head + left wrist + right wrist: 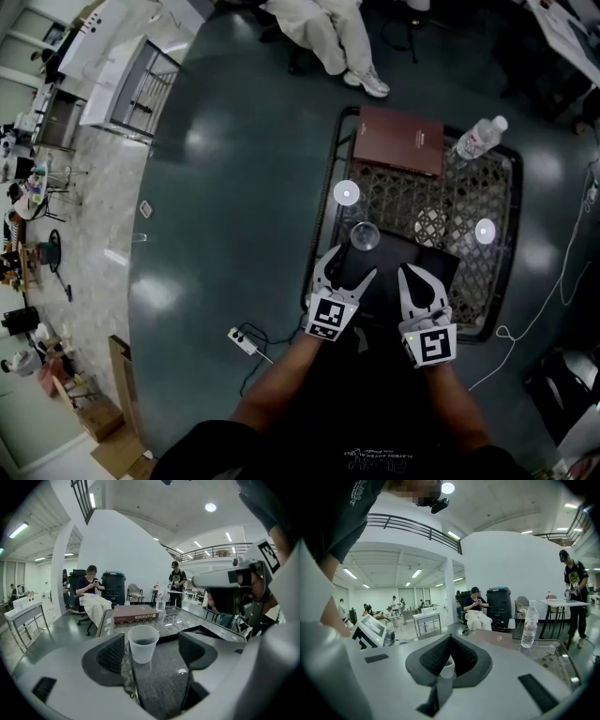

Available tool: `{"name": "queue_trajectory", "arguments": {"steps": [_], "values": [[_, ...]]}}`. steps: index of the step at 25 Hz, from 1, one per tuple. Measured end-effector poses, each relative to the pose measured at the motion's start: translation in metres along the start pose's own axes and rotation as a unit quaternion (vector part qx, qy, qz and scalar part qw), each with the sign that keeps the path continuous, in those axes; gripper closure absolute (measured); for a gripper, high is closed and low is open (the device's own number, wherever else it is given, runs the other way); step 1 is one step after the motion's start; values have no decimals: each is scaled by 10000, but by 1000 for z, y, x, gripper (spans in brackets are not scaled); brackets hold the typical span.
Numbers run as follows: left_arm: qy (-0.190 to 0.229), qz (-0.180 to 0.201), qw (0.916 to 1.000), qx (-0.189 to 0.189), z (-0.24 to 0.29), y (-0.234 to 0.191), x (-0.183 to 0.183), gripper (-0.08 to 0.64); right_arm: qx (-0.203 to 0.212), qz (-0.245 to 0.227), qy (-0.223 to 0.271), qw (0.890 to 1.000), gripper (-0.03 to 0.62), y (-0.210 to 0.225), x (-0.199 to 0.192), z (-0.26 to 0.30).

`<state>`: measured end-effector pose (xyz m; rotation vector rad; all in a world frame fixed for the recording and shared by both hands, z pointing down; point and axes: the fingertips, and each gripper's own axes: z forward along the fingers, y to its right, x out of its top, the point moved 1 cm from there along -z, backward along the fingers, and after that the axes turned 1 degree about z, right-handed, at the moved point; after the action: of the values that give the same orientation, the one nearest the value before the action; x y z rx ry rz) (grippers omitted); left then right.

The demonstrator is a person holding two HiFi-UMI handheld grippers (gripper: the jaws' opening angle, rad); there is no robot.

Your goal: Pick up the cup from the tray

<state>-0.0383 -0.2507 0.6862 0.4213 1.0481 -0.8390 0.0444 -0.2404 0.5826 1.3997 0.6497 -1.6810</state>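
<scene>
A clear plastic cup [364, 236] stands upright at the far left corner of the dark tray [427, 258] on a glass-topped table. My left gripper [349, 264] is open just short of it, its fingertips reaching toward either side. In the left gripper view the cup [143, 643] stands between and a little beyond the two pads [111, 654], touching neither. My right gripper [412, 275] hovers over the tray to the right, shut with nothing in it. In the right gripper view its pads [436, 656] meet, and a slice of the cup [446, 668] shows beyond them.
A brown book [398, 139] lies at the table's far side, with a water bottle [480, 139] to its right. The table's metal rim [331, 187] runs along the left. A seated person [328, 37] is beyond the table; a power strip [242, 340] lies on the floor.
</scene>
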Motion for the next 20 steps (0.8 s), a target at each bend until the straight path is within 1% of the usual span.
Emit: {"name": "queue_trajectory", "arguments": {"steps": [3,6,9,14,17,20], "values": [[-103,126,9999,31,13,-4,-8,204,57,-30,-29,10000,584,0,-1,0],[-203,63,9998,62,26,-9,-13,202,50,56,-140,9999,584,2,-2,1],[-329,156,9993,-3,37,-7,-15,202,15,178,-40,9998,584,4,2,5],[-582,363,9976,-114,53,-7,-22,202,122,165,-7,9998,584,2,1,10],[-641,467,9968,-96,61,-9,-23,202,199,177,-42,9996,584,0,-2,13],[-650,504,9966,-74,68,-10,-23,204,186,239,-40,9995,584,2,-4,16]]}}
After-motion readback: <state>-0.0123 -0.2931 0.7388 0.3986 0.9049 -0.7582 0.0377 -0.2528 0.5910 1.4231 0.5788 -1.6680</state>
